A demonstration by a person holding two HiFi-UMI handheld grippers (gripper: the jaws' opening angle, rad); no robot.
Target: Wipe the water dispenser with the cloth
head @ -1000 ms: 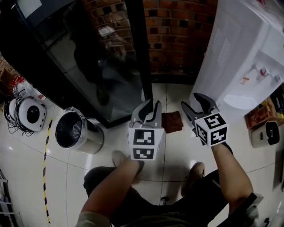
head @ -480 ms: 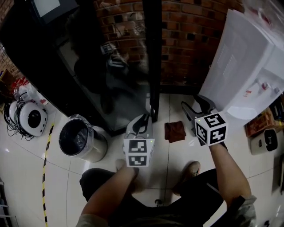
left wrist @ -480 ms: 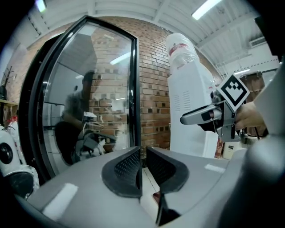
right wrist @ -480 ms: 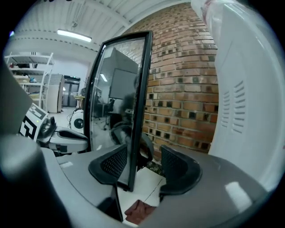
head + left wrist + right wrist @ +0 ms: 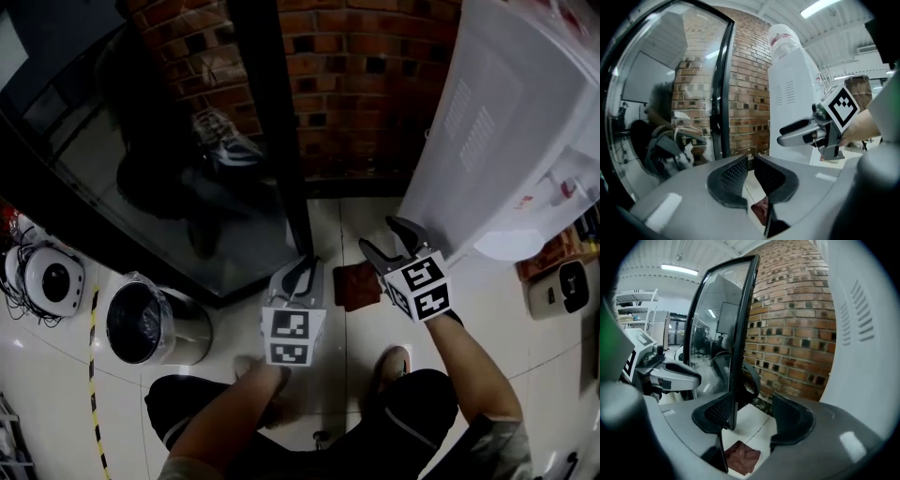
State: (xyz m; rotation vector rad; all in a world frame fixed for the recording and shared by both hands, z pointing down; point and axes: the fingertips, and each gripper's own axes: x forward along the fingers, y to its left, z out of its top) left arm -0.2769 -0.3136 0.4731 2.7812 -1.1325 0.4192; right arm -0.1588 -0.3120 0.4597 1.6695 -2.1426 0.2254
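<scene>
**Approach to the cloth, seen from beside the person.** A crumpled dark red-brown cloth [image 5: 357, 286] lies flat on the glossy white tiled floor [image 5: 553, 375]. It sits near the foot of the tall white plastic water dispenser [image 5: 506, 122] and just in front of the person's feet. No tool touches it.

The right gripper [image 5: 382, 239] hangs over the cloth's right edge, pointing forward and somewhat down. Its jaws have just been opening and now stand wide apart. Nothing is between the pads, and the cloth shows on the floor below the gap [image 5: 742, 458]. The wide spread is probably there to take in a thick fold of fabric.

The left gripper [image 5: 305, 267] is held beside the cloth's left edge, in line with the black metal frame of the glass door [image 5: 267, 141]. Its jaws are unclenched by only a narrow gap and hold nothing. A corner of the cloth shows beneath them [image 5: 761, 209]. It seems to be carried alongside rather than prepared for the pick.

Both tools sit low because the cloth is on the floor, so the person bends over it. The red brick wall [image 5: 366, 84] and the dispenser's side panel close off the far side, which leaves the approach from above. By this reading, the pick-up has not begun and no wiping has been done.
</scene>
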